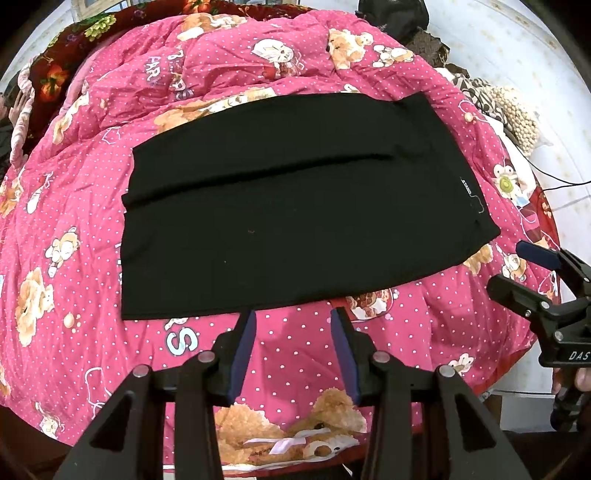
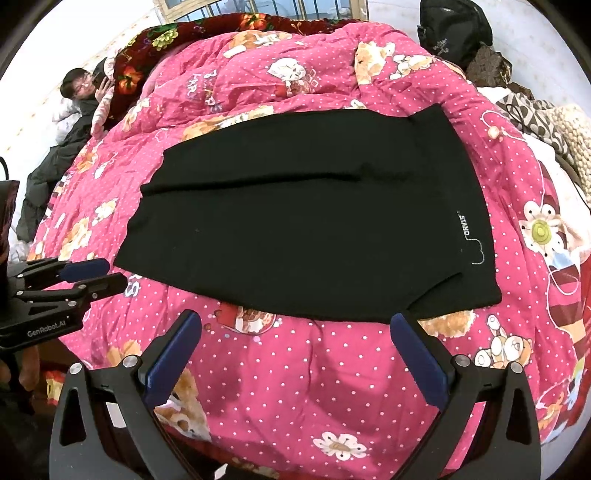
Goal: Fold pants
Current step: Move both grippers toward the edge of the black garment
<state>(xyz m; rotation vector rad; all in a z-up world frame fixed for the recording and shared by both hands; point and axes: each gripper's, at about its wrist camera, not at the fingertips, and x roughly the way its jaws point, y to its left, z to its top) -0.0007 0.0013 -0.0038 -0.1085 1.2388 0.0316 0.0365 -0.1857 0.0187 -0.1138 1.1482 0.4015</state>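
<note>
Black pants (image 1: 295, 214) lie flat on a pink quilt, waistband with white lettering to the right, legs side by side running left; they also show in the right wrist view (image 2: 314, 229). My left gripper (image 1: 293, 314) is open and empty, just short of the pants' near edge. My right gripper (image 2: 295, 321) is wide open and empty, near the pants' near edge by the waist corner. The right gripper shows at the right edge of the left wrist view (image 1: 532, 273). The left gripper shows at the left of the right wrist view (image 2: 96, 275).
The pink polka-dot bear quilt (image 2: 295, 387) covers the bed. A dark red floral blanket (image 2: 147, 55) lies at the far left. A person (image 2: 79, 86) lies at the far left. A black bag (image 2: 450, 26) and piled fabrics (image 2: 535, 118) sit at the far right.
</note>
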